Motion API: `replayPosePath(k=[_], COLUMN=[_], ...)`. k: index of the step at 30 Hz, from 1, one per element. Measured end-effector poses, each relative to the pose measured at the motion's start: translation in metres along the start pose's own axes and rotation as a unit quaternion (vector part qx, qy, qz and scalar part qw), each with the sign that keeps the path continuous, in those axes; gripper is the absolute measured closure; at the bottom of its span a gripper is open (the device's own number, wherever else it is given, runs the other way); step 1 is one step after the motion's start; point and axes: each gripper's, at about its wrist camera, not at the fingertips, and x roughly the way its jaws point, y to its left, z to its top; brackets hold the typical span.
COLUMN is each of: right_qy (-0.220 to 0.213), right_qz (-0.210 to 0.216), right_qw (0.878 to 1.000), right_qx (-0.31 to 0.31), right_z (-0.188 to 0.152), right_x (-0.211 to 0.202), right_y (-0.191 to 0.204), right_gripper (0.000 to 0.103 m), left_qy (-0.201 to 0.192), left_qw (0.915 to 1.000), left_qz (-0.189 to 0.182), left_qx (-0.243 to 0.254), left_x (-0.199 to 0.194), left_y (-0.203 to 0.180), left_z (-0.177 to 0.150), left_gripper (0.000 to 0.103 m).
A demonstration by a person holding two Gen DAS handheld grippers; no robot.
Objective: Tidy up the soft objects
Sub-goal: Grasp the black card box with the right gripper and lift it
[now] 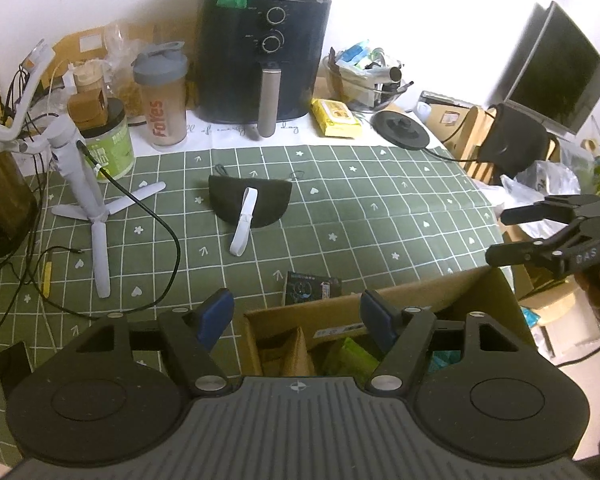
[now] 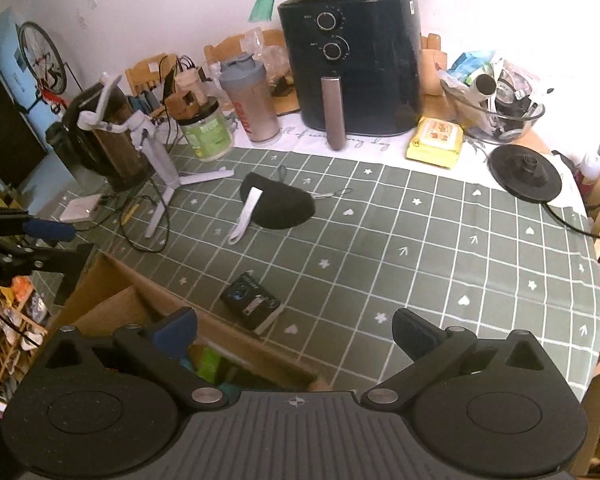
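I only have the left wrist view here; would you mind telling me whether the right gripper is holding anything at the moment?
Observer: No, the right gripper is open and empty, hovering above the near edge of the cardboard box.
Operator: Thank you. Is there anything on the table to the left of the tripod that I cannot make out?
Observer: Yes, a small white flat square device lies on the cloth near the cables.
Operator: And how does the black mask's far strap lie?
Observer: Its thin cord trails out on the cloth to the right of the black mask.
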Motion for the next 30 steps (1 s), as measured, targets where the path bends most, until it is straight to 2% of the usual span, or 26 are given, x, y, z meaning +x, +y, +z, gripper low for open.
replayPosePath(k=[10, 16, 22, 30], right_qy=[0.036, 0.058, 0.1, 0.148], right_qz=[0.033, 0.057, 0.085, 0.132], right_qw=[0.998, 0.993, 0.981, 0.963], right_qx=[-0.039, -0.086, -0.141, -0.185], right_z=[0.038, 0.061, 0.075, 0.079], right_x=[0.047, 0.082, 0.122, 0.163], right_y=[-0.015, -0.013, -0.002, 0.015], right_gripper=[0.001, 0.008, 0.015, 0.023], left_qy=[0.0, -0.004, -0.003, 0.006], left_qw=[0.9999, 0.9997, 0.9993, 0.9984], left_qz=[-0.013, -0.016, -0.013, -0.001], left_qx=[-0.01, -0.017, -0.034, -0.056], left_x=[0.007, 0.005, 0.003, 0.002], left_y=[0.014, 0.022, 0.032, 0.045], left_z=[0.004, 0.004, -0.001, -0.011], left_gripper=[0.034, 0.034, 0.034, 0.034])
